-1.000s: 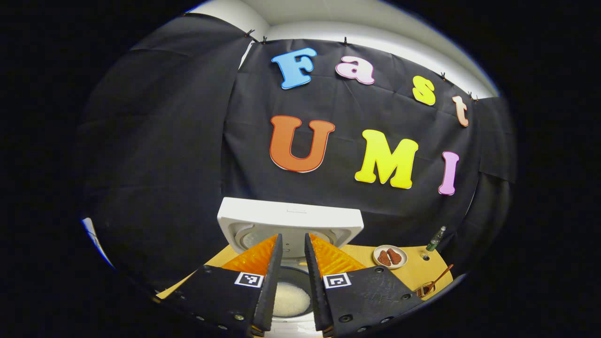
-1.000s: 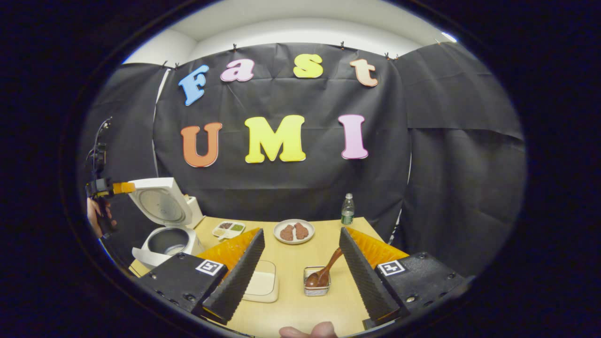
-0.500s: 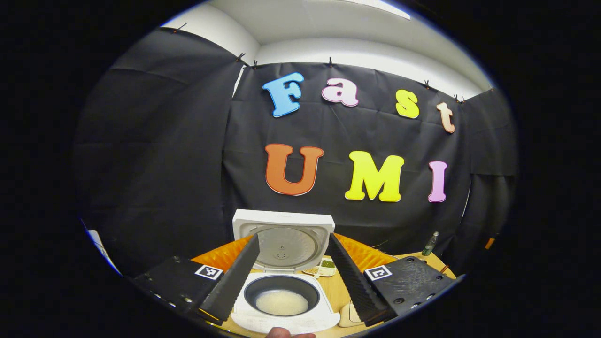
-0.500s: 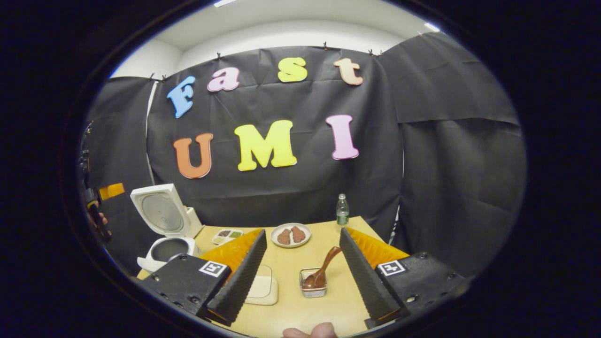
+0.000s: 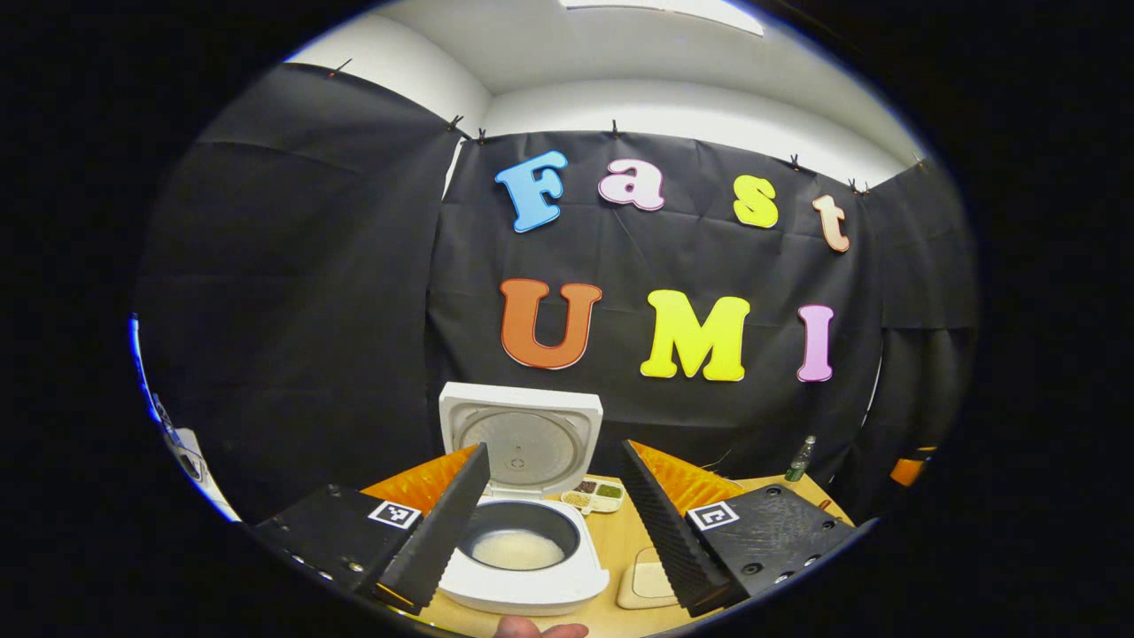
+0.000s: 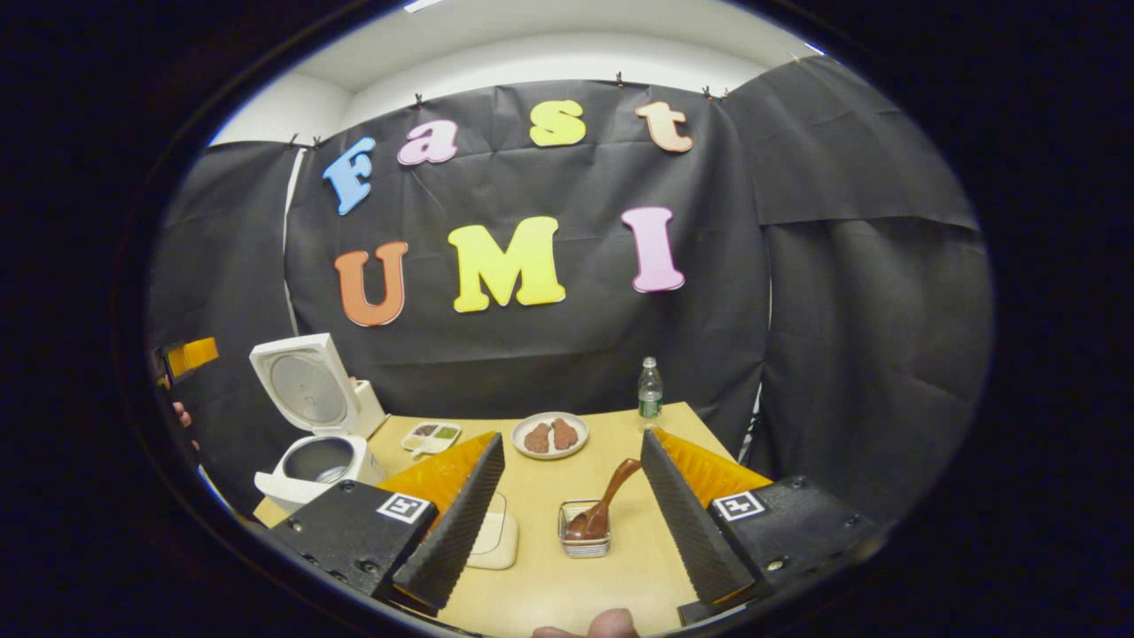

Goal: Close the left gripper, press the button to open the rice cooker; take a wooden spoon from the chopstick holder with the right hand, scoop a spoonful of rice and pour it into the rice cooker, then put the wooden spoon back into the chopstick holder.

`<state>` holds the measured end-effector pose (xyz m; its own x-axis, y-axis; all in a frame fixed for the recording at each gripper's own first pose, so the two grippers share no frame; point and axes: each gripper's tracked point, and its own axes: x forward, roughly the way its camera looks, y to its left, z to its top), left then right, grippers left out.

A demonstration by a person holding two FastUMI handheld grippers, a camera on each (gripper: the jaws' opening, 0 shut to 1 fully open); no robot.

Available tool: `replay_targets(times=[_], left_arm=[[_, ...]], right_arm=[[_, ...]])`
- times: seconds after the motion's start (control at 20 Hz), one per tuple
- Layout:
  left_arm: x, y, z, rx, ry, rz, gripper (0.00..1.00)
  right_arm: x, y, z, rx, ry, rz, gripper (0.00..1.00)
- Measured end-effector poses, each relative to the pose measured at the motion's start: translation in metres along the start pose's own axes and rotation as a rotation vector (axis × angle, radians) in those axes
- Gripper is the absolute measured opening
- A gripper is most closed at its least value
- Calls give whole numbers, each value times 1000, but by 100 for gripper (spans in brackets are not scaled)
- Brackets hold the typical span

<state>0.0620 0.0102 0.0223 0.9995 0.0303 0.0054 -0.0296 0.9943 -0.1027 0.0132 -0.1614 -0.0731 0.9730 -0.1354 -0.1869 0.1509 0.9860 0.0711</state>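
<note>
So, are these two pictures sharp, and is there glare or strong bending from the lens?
Left gripper view: sharp, evenly lit; the rice cooker lid is bright white but not blown out; the wall's edges bow outward. Right gripper view: also sharp; the wooden spoon and table are clear, with soft shadows and the same fisheye bending.

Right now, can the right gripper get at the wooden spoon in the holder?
Probably yes. The right gripper is open, and the wooden spoon stands in the chopstick holder straight ahead between its fingers, its handle leaning up free. The bare table lies between them.
</note>
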Motion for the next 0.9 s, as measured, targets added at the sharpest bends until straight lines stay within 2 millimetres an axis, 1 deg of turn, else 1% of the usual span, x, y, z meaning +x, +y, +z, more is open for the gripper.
replay_targets(times=[0.05, 0.1, 0.15, 0.2, 0.25, 0.3, 0.45, 0.5, 0.55, 0.6, 0.7, 0.75, 0.8, 0.85, 0.9], left_arm=[[-6, -7, -8, 3, 12, 0, 94], [-11, -11, -13, 18, 19, 0, 94], [-15, -14, -16, 29, 26, 1, 94], [-19, -19, -20, 32, 33, -7, 94], [-23, -24, -21, 34, 40, -11, 94], [-26, -27, -21, 35, 41, -10, 94], [-25, -32, -22, 40, 56, 16, 94], [-25, -36, -20, 31, 58, 21, 94], [-25, -40, -16, 23, 57, 28, 94], [-24, -44, -13, 19, 55, 32, 94], [-21, -50, -10, 24, 55, 44, 94], [-18, -52, -11, 33, 57, 51, 94], [-16, -56, -12, 45, 60, 57, 94], [-14, -58, -14, 57, 69, 67, 94], [-12, -61, -16, 62, 79, 72, 94]], right_arm=[[3, -2, -3, -7, 7, 1, 98], [6, -4, -6, -13, 13, 4, 100], [10, -7, -8, -20, 21, 6, 100], [14, -10, -13, -25, 30, 10, 98], [18, -12, -14, -23, 35, 18, 100], [24, -16, -17, -18, 43, 22, 100], [50, -33, -33, -14, 79, 24, 100], [62, -37, -41, -15, 97, 30, 100], [73, -39, -51, -13, 119, 42, 98], [86, -39, -62, -8, 143, 59, 100], [110, -42, -86, 13, 210, 86, 100], [120, -45, -98, 36, 240, 91, 100], [129, -44, -109, 69, 270, 105, 96], [139, -44, -122, 95, 305, 114, 97], [147, -46, -133, 117, 334, 117, 95]])
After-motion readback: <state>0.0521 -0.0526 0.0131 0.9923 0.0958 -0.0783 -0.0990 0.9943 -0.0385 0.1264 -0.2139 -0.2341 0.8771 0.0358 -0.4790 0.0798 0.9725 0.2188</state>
